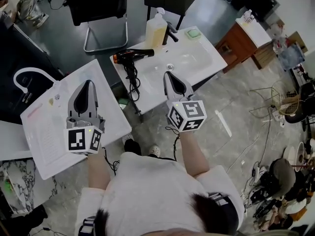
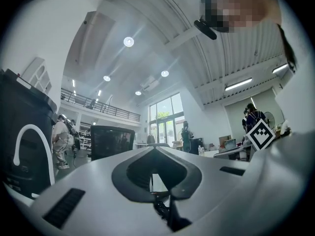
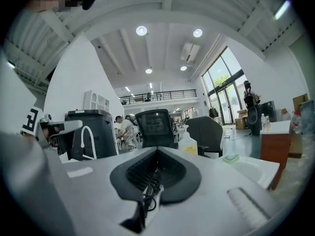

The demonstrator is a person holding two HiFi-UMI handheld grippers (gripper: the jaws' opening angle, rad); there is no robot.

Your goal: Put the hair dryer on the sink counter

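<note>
The black hair dryer (image 1: 133, 55) lies on its side on the white sink counter (image 1: 152, 90), left of the basin. Its cord (image 1: 132, 80) trails over the counter's front edge. My right gripper (image 1: 169, 74) (image 3: 156, 150) hovers over the counter's front part, to the right of the dryer and apart from it, jaws shut with nothing in them. Over a second white counter (image 1: 110, 114) at the left, my left gripper (image 1: 87, 82) (image 2: 152, 151) also looks shut and holds nothing.
A yellow soap bottle (image 1: 155, 29) (image 3: 187, 142), a black faucet (image 1: 171, 33) and a green soap dish (image 1: 193, 33) (image 3: 230, 157) stand at the sink counter's back. The left counter has a white arched faucet (image 1: 29, 75). Office chairs (image 1: 98, 4) and a wooden cabinet (image 1: 241, 43) stand beyond.
</note>
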